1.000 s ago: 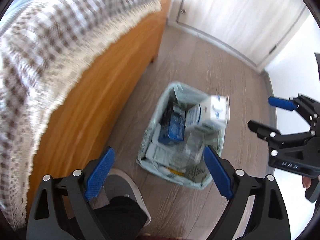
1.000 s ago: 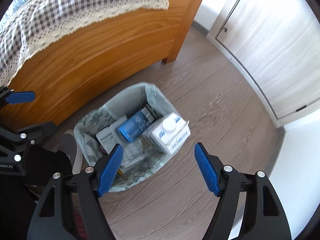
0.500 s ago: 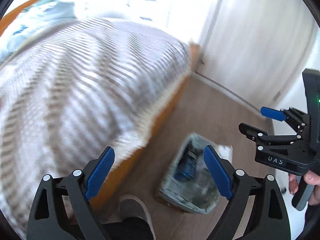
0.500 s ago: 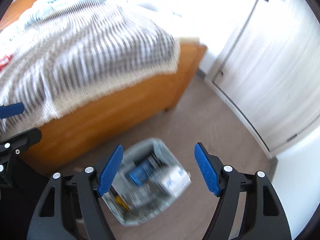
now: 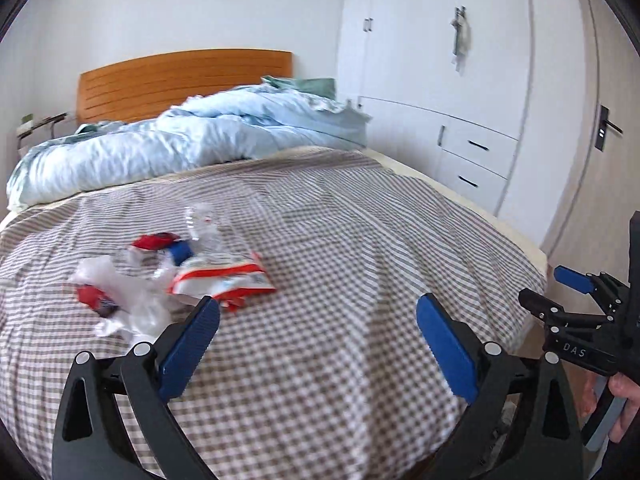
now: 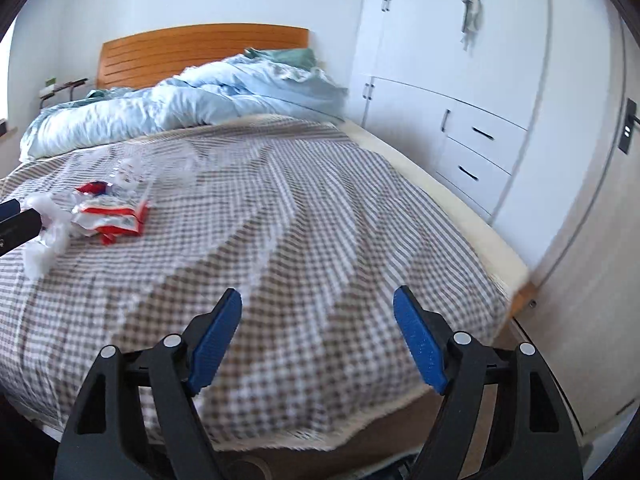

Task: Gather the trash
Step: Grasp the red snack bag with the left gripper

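Observation:
A heap of trash lies on the checked bedspread [image 5: 360, 248]: a red-and-white wrapper [image 5: 224, 280], crumpled white plastic [image 5: 124, 304], a clear plastic piece [image 5: 204, 222] and small red and blue bits [image 5: 160, 242]. My left gripper [image 5: 318, 308] hovers over the bed just right of the heap, its jaws opening with nothing between them. The right wrist view shows the same wrapper [image 6: 114, 218] and white plastic [image 6: 44, 236] far to the left. My right gripper [image 6: 318, 298] hangs above the bed's foot, its jaws opening and empty. It also shows at the right edge [image 5: 544, 286].
A rumpled light-blue duvet [image 5: 200, 140] covers the head of the bed below the wooden headboard [image 5: 184, 80]. White wardrobes and drawers [image 6: 472, 148] line the right wall. A narrow strip of floor runs between bed and drawers. A hand [image 5: 624, 408] holds the right gripper's handle.
Both grippers have risen and swung from the trash bag on the floor up to the bed top. The bag with the milk carton has left both views; the trash heap has come in.

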Available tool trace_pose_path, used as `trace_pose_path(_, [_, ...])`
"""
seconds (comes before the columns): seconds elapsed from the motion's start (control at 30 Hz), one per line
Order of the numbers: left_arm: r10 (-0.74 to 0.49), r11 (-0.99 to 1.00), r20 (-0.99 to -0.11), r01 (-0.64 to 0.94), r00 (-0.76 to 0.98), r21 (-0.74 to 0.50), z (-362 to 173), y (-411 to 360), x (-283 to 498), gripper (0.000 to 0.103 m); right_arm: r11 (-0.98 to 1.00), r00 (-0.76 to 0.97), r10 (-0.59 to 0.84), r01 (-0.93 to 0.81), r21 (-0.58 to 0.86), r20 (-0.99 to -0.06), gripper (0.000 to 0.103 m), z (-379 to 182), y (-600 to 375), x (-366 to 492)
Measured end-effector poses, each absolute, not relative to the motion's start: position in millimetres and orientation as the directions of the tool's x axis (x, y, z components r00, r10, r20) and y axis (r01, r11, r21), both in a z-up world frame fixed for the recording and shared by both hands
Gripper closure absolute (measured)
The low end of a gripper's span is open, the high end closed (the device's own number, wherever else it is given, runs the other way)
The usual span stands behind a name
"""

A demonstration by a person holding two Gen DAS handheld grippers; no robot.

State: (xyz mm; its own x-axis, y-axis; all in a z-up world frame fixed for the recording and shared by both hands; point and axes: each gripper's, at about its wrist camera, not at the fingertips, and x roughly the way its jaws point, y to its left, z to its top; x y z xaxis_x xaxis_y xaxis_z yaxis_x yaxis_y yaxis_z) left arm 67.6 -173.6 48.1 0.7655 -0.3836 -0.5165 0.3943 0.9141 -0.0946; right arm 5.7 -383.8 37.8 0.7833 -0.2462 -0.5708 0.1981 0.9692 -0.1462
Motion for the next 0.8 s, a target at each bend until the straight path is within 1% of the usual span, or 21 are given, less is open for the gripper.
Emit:
trace_pose_path(0.07, [-0.323, 0.941, -0.509, 0.329, 0.798, -0.082, 51.9, -136.5, 76.3, 0.008, 0.983, 0.808, -0.179, 0.124, -0.135, -0.561, 0.028, 44.4, -354.2, 25.7])
trace_pose_path(0.17, [-0.223, 0.973, -0.525, 0.222, 0.822, -0.066, 47.6, -82.1, 90.8, 0.008, 0.994, 0.822, -0.075, 0.018, -0.105, -0.565, 0.028, 46.1, -311.9, 55.6])
trace_pose_path(0.23, [-0.161, 0.987, -0.551, 0.135, 0.819, -0.087, 39.7, -44.5, 102.9, 0.008, 0.995, 0.817, -0.005, -0.052, -0.083, -0.576, 0.028, 43.1, -282.8, 71.4])
trace_pose_path(0.33, [-0.088, 0.992, -0.612, 0.016, 0.786, -0.122, 21.1, 3.5, 123.1, 0.008, 0.989, 0.807, 0.060, -0.127, -0.073, -0.587, 0.028, 37.0, -244.9, 89.8])
trace_pose_path(0.4, [-0.075, 0.987, -0.628, -0.033, 0.775, -0.158, 12.0, 27.9, 135.2, 0.008, 0.985, 0.801, 0.098, -0.165, -0.060, -0.590, 0.028, 34.1, -226.6, 99.1])
trace_pose_path(0.47, [-0.126, 0.972, -0.629, -0.032, 0.767, -0.233, 2.3, 41.6, 145.5, 0.009, 0.981, 0.795, 0.123, -0.188, -0.049, -0.594, 0.028, 31.1, -214.1, 104.7])
trace_pose_path(0.53, [-0.180, 0.951, -0.645, -0.036, 0.743, -0.307, -5.9, 46.4, 165.7, 0.017, 0.979, 0.789, 0.137, -0.201, -0.041, -0.599, 0.028, 27.7, -204.7, 111.8])
trace_pose_path(0.6, [-0.245, 0.926, -0.643, -0.021, 0.725, -0.377, -14.7, 45.1, 184.7, 0.031, 0.977, 0.783, 0.145, -0.208, -0.035, -0.605, 0.028, 25.1, -199.9, 116.7])
trace_pose_path(0.63, [-0.262, 0.919, -0.652, -0.023, 0.711, -0.394, -21.8, 43.6, 194.3, 0.033, 0.978, 0.781, 0.145, -0.208, -0.034, -0.608, 0.028, 22.9, -199.1, 118.7])
trace_pose_path(0.67, [-0.272, 0.913, -0.670, -0.035, 0.691, -0.406, -27.7, 41.4, 204.3, 0.043, 0.978, 0.779, 0.144, -0.206, -0.032, -0.611, 0.028, 21.8, -197.8, 121.1])
trace_pose_path(0.7, [-0.291, 0.903, -0.677, -0.039, 0.676, -0.427, -32.9, 37.3, 211.2, 0.049, 0.978, 0.775, 0.145, -0.205, -0.029, -0.615, 0.028, 20.9, -196.9, 124.3])
trace_pose_path(0.73, [-0.319, 0.888, -0.679, -0.042, 0.661, -0.457, -38.9, 35.0, 217.9, 0.052, 0.978, 0.774, 0.144, -0.205, -0.029, -0.617, 0.028, 19.7, -195.5, 126.7])
trace_pose_path(0.77, [-0.341, 0.874, -0.679, -0.047, 0.650, -0.484, -44.7, 33.4, 223.2, 0.071, 0.978, 0.773, 0.142, -0.204, -0.031, -0.618, 0.028, 18.6, -194.5, 129.1])
trace_pose_path(0.8, [-0.353, 0.867, -0.680, -0.048, 0.642, -0.495, -49.6, 33.7, 227.7, 0.098, 0.978, 0.771, 0.140, -0.205, -0.034, -0.621, 0.028, 16.9, -193.6, 130.9])
